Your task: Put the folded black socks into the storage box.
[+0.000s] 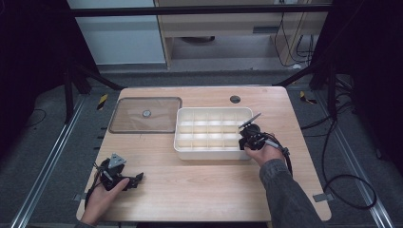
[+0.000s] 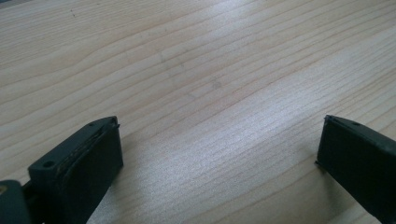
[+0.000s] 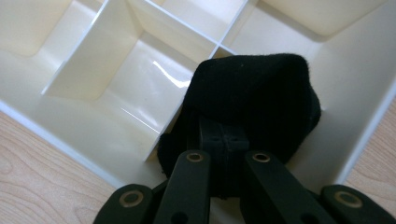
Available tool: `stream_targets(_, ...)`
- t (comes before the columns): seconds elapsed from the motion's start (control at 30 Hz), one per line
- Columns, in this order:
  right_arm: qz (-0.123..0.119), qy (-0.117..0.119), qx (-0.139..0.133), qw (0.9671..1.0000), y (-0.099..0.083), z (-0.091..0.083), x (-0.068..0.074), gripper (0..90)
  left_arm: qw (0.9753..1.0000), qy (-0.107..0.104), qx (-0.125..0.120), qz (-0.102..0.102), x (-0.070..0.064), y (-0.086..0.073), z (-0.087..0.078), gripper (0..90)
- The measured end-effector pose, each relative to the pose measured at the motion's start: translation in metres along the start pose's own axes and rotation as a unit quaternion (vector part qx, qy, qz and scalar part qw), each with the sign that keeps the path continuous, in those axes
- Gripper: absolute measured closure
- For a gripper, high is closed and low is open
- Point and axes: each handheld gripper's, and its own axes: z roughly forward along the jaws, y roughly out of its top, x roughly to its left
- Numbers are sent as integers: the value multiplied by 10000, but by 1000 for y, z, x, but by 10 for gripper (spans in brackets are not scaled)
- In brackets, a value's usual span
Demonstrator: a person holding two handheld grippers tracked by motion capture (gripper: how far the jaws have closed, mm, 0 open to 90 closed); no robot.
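A white divided tray (image 1: 183,128) stands mid-table, with several compartments. My right gripper (image 1: 248,137) hangs at the tray's near right corner, shut on a black fabric piece (image 3: 261,100) that bulges over a corner compartment of the tray (image 3: 70,123). Its jaws are pressed together under the cloth. My left gripper (image 1: 134,179) lies low over the bare table (image 2: 201,70) near the front left, open, jaws wide apart with nothing between them.
A clear flat lid (image 1: 145,115) with a small round knob lies to the left of the tray. A round cable hole (image 1: 235,99) sits at the table's far edge. Cables (image 1: 347,180) trail on the floor to the right.
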Motion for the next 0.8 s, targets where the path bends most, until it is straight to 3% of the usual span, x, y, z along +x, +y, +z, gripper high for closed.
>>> stream_targets(0.27, -96, -9, 83, 9999, 2, 3, -1, 900, 10000, 1, 0, -1, 0, 0, 0, 0)
stream_targets(0.43, 87, 126, 228, 9996, 5, 2, -1, 900, 10000, -2, 0, 0, 0, 0, 0, 0)
stream_targets(0.8, 96, 161, 305, 9994, 6, 3, -3, 900, 10000, -2, 1, 1, 0, 0, 0, 0)
